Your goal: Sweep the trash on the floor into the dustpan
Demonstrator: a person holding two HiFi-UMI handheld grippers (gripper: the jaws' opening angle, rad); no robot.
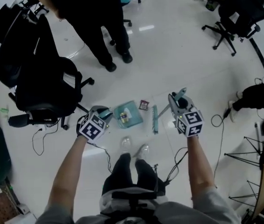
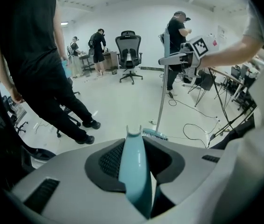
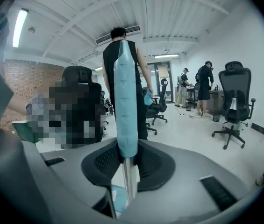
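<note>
My left gripper [image 1: 106, 114] is clamped on the dustpan handle [image 2: 134, 171], with the teal stem pinched between both pads. That lets me steer the dustpan [image 1: 134, 122] without stooping. The pan is down at the floor [image 1: 178, 55] just ahead of my feet, though I cannot tell whether it rests there or hangs slightly clear. Its handle comes off the left side, so I judge the mouth opens toward the broom, the side the debris has to come from. One pale scrap [image 1: 124, 116] already lies inside.

My right gripper [image 1: 174, 99] is closed on the broom pole [image 3: 130, 181], holding bare metal just under the teal sleeve [image 3: 125, 92]. The sleeve's lower edge sits right above the jaws and should keep the pole from slipping down through them. The pole slants down to the broom head [image 1: 155, 120], which is low beside the pan's right edge. I cannot make out whether the bristles touch the floor.

A small dark wrapper [image 1: 144, 105] lies on the floor just beyond the gap between pan and broom head, near both and touching neither. I judge the broom must reach past it and draw it back toward the pan's lip, while my left side presses the pan flat so it does not skid. A cable [image 1: 218, 125] trails close on my right, and a bystander [image 1: 99, 27] stands beyond the pan, so the stroke should be short.
</note>
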